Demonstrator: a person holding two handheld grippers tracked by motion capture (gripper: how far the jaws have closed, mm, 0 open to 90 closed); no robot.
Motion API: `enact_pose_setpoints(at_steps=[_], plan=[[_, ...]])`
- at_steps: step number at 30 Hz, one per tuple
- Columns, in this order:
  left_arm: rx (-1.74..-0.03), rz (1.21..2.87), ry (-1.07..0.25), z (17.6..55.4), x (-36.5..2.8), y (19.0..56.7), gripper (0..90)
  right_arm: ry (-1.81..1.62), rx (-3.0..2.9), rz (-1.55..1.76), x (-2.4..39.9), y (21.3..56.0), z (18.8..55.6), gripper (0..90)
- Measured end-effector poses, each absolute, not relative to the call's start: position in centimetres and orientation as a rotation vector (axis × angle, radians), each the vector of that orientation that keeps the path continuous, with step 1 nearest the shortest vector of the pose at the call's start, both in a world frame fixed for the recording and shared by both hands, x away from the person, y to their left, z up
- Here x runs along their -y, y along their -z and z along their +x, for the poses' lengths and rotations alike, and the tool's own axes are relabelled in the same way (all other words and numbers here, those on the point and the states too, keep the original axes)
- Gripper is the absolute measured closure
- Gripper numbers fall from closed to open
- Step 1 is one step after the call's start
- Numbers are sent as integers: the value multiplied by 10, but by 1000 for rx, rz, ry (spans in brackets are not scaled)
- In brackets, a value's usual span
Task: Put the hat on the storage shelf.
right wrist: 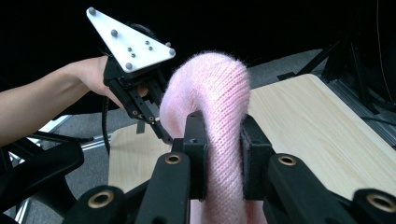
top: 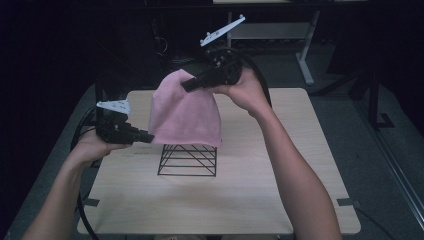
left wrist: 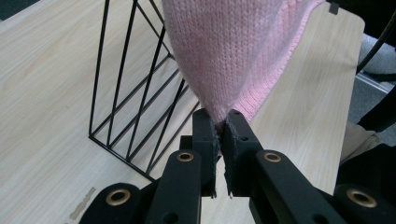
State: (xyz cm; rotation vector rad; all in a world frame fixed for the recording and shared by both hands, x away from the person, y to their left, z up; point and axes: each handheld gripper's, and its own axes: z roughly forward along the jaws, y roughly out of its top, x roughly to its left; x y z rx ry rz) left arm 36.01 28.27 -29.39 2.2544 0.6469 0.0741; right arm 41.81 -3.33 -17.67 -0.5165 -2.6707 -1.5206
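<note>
Left gripper (left wrist: 220,122) pinching pink hat (top: 186,112) hem; right gripper (right wrist: 219,130) clamped on crown.

A light wooden table (top: 280,200) stood in the middle of the dark room. Bits of black tape (top: 348,202) were stuck at its near corners. Behind it was a white desk frame (top: 305,55) on a grey floor (top: 340,75).

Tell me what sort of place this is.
Probably a lab or workshop set up for recording: a bare wooden table on a grey floor, a height-adjustable desk frame behind it in the dark, and marker plates on the handheld grippers.
</note>
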Motion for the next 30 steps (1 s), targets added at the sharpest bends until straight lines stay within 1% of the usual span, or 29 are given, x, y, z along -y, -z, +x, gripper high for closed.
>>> enact_pose_setpoints(at_steps=[3, 10, 17, 26, 30], plan=[[-643, 2270, -96, 362, -280, 296, 845, 1517, 2668, -517, 36, 179, 416, 763], [-661, 2274, -75, 361, -278, 307, 845, 1507, 2668, -510, 38, 189, 414, 763], [-680, 2280, -66, 359, -283, 316, 845, 1485, 2665, -485, 31, 196, 412, 762], [-694, 2297, -84, 357, -288, 326, 845, 1477, 2666, -443, 24, 206, 406, 760], [-713, 2311, -100, 354, -287, 333, 845, 1456, 2668, -435, 19, 216, 405, 759]])
